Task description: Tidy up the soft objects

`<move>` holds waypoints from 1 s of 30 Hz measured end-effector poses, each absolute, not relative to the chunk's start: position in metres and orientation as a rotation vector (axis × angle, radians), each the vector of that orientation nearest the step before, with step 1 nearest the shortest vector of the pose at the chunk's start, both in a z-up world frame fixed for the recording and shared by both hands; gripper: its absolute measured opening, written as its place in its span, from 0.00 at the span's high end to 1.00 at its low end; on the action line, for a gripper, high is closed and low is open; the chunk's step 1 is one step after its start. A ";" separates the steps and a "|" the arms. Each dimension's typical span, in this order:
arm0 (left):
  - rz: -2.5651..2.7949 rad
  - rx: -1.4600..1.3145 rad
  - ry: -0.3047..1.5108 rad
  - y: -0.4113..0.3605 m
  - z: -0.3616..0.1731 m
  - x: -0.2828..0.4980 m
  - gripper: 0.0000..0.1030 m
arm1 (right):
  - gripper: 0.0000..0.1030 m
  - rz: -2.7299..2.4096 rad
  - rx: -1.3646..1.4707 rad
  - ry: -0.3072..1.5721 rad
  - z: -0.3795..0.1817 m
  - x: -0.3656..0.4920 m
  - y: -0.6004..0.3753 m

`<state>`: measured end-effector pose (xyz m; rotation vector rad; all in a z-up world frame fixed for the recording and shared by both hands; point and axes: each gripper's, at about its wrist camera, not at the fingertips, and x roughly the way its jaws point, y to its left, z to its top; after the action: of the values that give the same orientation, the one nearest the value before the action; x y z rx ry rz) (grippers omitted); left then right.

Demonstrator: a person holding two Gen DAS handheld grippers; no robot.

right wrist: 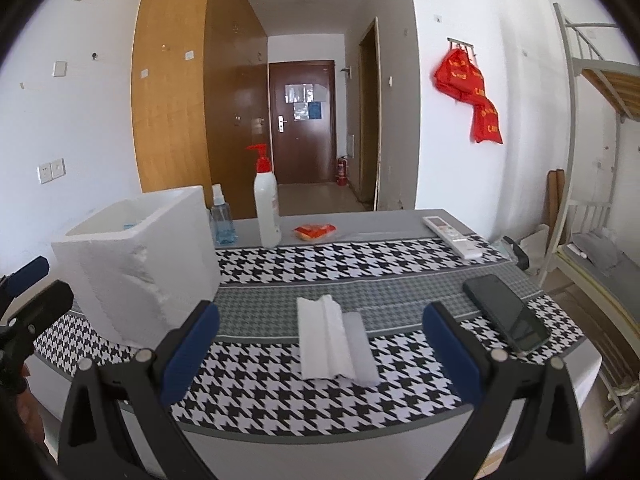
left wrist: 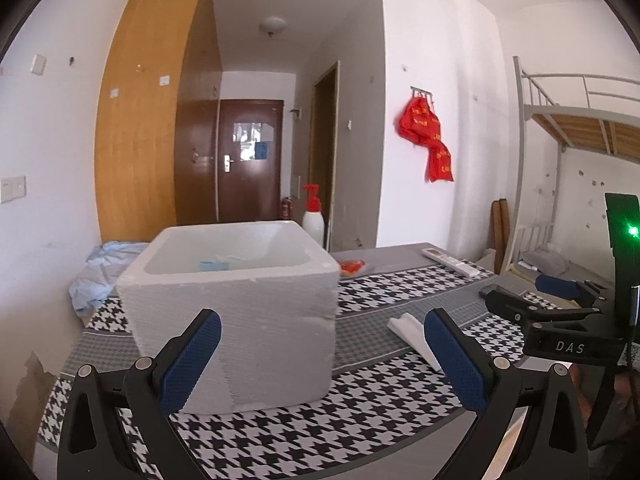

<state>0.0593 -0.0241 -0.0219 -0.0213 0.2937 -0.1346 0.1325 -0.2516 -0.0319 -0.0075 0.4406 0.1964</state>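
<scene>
A white foam box (left wrist: 236, 312) stands on the houndstooth tablecloth; something light blue lies inside it (left wrist: 214, 266). The box also shows at the left of the right wrist view (right wrist: 136, 264). A folded white tissue (right wrist: 332, 340) lies flat on the cloth right ahead of my right gripper (right wrist: 320, 356), which is open and empty above the table's near edge. The tissue shows partly in the left wrist view (left wrist: 412, 336). My left gripper (left wrist: 320, 356) is open and empty, close in front of the box. A light blue cloth (left wrist: 100, 276) lies crumpled behind the box at the left.
A black phone (right wrist: 506, 312) lies right of the tissue. A white remote (right wrist: 452, 236), an orange packet (right wrist: 314, 231), a red-topped pump bottle (right wrist: 267, 204) and a blue spray bottle (right wrist: 222, 220) stand along the far side. A bunk bed (right wrist: 600, 160) is at right.
</scene>
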 end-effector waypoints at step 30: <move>-0.278 0.006 0.385 -0.076 -0.038 0.087 0.01 | 0.01 0.128 -0.033 0.512 -0.054 0.136 -0.295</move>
<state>0.0869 -0.0758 -0.0385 0.0058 0.3848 -0.2776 0.1365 -0.2950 -0.0539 -0.0327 0.5125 0.1278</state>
